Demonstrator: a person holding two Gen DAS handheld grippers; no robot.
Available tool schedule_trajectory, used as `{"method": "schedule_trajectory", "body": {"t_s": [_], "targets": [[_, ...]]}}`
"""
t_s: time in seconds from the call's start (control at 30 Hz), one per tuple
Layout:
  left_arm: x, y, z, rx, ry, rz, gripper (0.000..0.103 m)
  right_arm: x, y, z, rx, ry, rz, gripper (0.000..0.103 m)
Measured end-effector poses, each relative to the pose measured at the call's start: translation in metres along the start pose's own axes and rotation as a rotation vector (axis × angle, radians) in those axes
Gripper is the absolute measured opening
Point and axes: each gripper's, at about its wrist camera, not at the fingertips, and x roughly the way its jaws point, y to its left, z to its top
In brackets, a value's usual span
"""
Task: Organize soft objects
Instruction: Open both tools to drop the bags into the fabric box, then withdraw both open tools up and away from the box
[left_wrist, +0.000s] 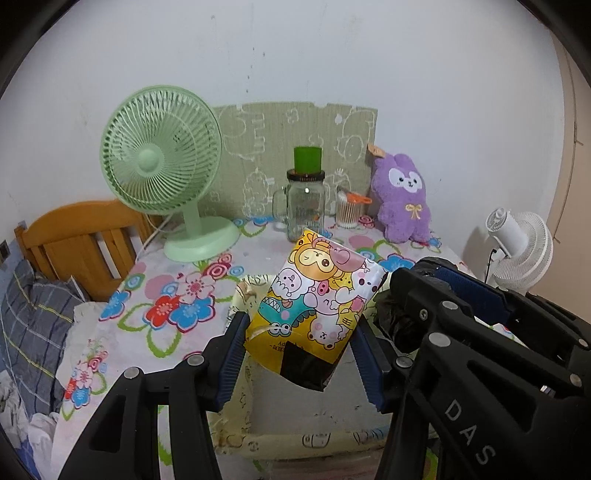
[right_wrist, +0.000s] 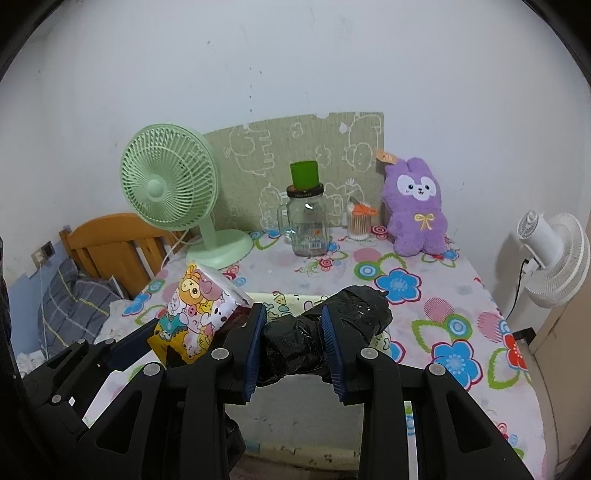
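Note:
My left gripper (left_wrist: 300, 322) is shut on a yellow cartoon-printed soft pack (left_wrist: 317, 291), which stands tilted between the blue pads. My right gripper (right_wrist: 293, 314) is shut on a crumpled black plastic bundle (right_wrist: 354, 314). Both items hang side by side over an open cream storage box (left_wrist: 314, 441) on the flowered table. In the right wrist view the pack (right_wrist: 195, 314) and the left gripper's fingers (right_wrist: 125, 347) show at the left, above the box's far rim (right_wrist: 291, 298). The black bundle (left_wrist: 388, 314) peeks out beside the right gripper's fingers (left_wrist: 476, 295). A purple plush rabbit (right_wrist: 417, 210) sits upright against the wall.
At the back of the flowered table (right_wrist: 443, 295) stand a green desk fan (left_wrist: 162, 155), a glass jar with a green lid (left_wrist: 306, 199) and a cotton swab tub (right_wrist: 360, 221). A white fan (right_wrist: 554, 254) is at the right; a wooden headboard (left_wrist: 81, 240) and a plaid pillow (left_wrist: 33, 317) at the left.

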Motion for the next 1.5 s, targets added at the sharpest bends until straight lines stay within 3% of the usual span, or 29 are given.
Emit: {"method": "schedule_trajectory", "body": {"t_s": [0.37, 0.5, 0.6, 0.67, 0.73, 0.83, 1.5], "targets": [[0.033, 0.004, -0.006, -0.015, 0.085, -0.015, 0.062, 0.034, -0.003, -0.007, -0.001, 0.031, 0.046, 0.034], [0.038, 0.005, -0.008, -0.020, 0.096, -0.014, 0.072, 0.040, -0.003, -0.009, -0.001, 0.046, 0.058, 0.037], [0.041, 0.005, -0.009, -0.021, 0.102, -0.017, 0.074, 0.046, -0.004, -0.010, 0.003, 0.067, 0.061, 0.050], [0.041, 0.004, -0.010, -0.019, 0.100, -0.024, 0.077, 0.048, -0.005, -0.011, 0.004, 0.066, 0.055, 0.068], [0.040, 0.003, -0.010, -0.016, 0.096, -0.028, 0.080, 0.047, -0.006, -0.011, 0.007, 0.061, 0.049, 0.077], [0.038, 0.003, -0.009, -0.016, 0.088, -0.030, 0.085, 0.047, -0.006, -0.011, 0.001, 0.064, 0.043, 0.083], [0.006, 0.001, 0.001, -0.012, 0.020, -0.024, 0.098, 0.013, 0.000, 0.000, -0.028, 0.023, 0.014, 0.091]]}}
